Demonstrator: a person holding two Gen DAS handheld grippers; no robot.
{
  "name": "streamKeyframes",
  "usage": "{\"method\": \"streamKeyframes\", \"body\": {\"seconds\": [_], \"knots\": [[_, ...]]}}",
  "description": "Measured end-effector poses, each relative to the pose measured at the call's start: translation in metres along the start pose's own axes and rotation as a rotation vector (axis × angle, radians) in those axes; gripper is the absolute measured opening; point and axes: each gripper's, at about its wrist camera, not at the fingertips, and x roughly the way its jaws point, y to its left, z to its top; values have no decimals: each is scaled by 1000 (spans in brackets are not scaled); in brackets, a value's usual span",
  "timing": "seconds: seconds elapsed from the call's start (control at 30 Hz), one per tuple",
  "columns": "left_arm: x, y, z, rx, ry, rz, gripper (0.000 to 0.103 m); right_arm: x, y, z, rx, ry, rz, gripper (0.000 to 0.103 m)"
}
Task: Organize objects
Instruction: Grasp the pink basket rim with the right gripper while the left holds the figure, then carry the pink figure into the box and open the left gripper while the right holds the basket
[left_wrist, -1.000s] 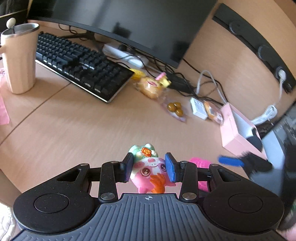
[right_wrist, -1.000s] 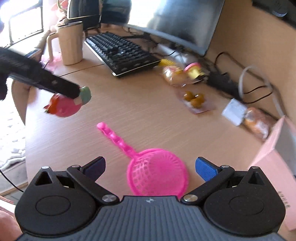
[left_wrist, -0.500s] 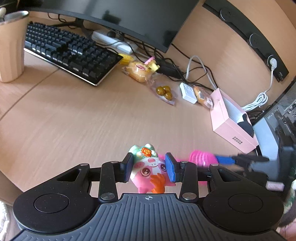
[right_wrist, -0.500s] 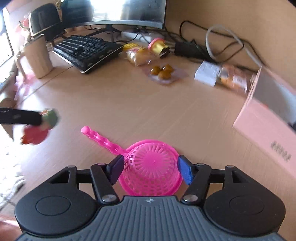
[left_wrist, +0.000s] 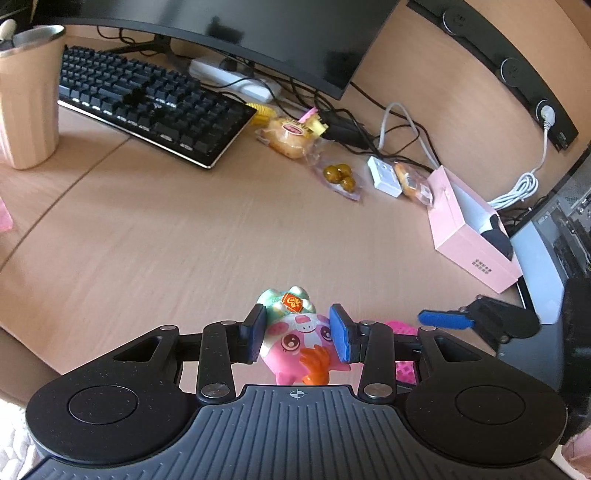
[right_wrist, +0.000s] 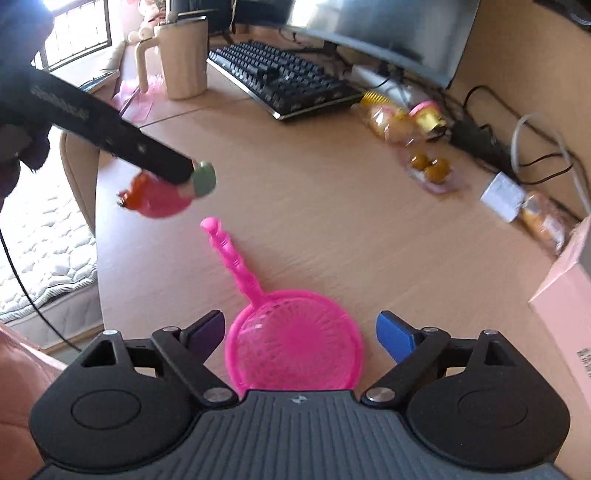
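I count one pink pig toy (left_wrist: 301, 341), pinched between the blue pads of my left gripper (left_wrist: 300, 334); the jaws sit narrow against its sides and carry it above the desk (left_wrist: 177, 236). From the right wrist view the same toy is only a blur of red and green under the dark finger.

My right gripper (right_wrist: 300, 334) stands wide, holding nothing. One pink strainer (right_wrist: 295, 350) lies flat on the desk between its fingers, which flank the round basket without touching it, and the handle points away toward the keyboard (left_wrist: 147, 107). From the left wrist view only a sliver of pink mesh peeks out behind my left gripper's linkage, beside one blue pad of the right gripper.

Farther back I count one keyboard, one monitor (left_wrist: 207, 33), one beige mug (left_wrist: 27, 99) cut off at the left edge, one wrapped pastry (left_wrist: 290, 136), and one clear packet holding three round brown pieces (left_wrist: 338, 173). One white adapter (left_wrist: 384, 175) sits just beside a second wrapped snack (left_wrist: 412, 182), which is partly hidden by one open pink box (left_wrist: 471, 236). A dark object lies inside the box; I cannot make out what it is.
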Motion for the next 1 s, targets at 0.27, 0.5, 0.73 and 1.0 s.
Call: {"method": "streamKeyframes", "body": {"seconds": [0.27, 0.5, 0.73, 1.0], "knots": [[12, -20, -4, 112, 82, -79, 42, -22, -7, -15, 150, 3, -122, 73], [44, -66, -5, 256, 199, -221, 42, -85, -41, -49, 353, -19, -253, 73], [74, -135, 10, 378, 232, -338, 41, -150, -62, -95, 549, -73, -462, 73], [107, -256, 93, 500, 12, -393, 42, -188, -80, -145, 727, -136, -579, 73]]}}
